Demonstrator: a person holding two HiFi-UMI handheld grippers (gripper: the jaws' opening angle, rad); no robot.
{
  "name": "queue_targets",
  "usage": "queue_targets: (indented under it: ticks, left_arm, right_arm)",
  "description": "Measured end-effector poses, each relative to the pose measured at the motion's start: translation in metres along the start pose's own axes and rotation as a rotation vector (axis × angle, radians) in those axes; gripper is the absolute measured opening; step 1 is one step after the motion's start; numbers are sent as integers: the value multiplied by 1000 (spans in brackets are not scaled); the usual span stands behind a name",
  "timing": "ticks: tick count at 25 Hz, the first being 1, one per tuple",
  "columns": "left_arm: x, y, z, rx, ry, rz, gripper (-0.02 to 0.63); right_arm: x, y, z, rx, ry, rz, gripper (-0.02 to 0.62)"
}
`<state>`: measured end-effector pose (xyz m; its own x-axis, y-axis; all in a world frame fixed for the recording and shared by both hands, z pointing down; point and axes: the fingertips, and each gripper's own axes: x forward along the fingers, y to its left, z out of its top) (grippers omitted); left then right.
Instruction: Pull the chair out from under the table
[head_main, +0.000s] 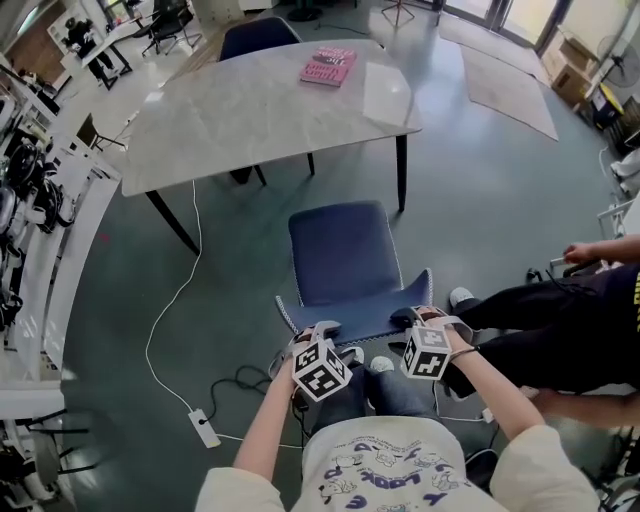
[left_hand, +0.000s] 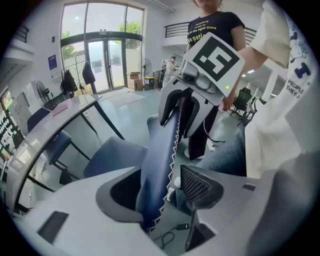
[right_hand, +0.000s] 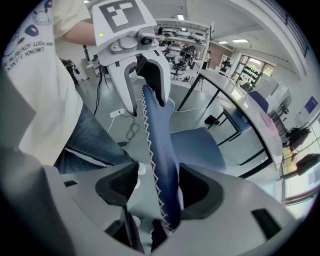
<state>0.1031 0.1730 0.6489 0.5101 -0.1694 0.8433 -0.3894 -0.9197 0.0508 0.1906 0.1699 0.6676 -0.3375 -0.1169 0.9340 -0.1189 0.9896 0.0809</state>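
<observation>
Grey plastic left tongs (head_main: 318, 332) and right tongs (head_main: 425, 318) both stand apart, straddling the top edge of the dark blue padded chair (head_main: 340, 250), which has white zigzag stitching along its rim. It sits clear of the pale stone-look counter (head_main: 250, 110), with bare grey floor (head_main: 480, 200) around it.

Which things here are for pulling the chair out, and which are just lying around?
For the job:
- chair, its back between the open jaws of both tools
- table
- left tool
- right tool

Just lying about:
- pink book on the table
- white cable
- power strip
- other chair behind the table
</observation>
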Motion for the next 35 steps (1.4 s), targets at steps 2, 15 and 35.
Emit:
queue_targets:
  ticks: [2, 15, 35]
  left_arm:
    - [-10, 1, 2, -23, -13, 19, 267]
    - [-152, 73, 81, -260, -358, 482, 68]
    - [-304, 86, 182, -442, -835, 901, 17]
  right_arm:
    - [-9, 1, 6, 36, -57, -1, 270]
    - [-162, -90, 83, 354, -607, -367, 161]
    - [-337, -141, 98, 557, -1040, -794, 6]
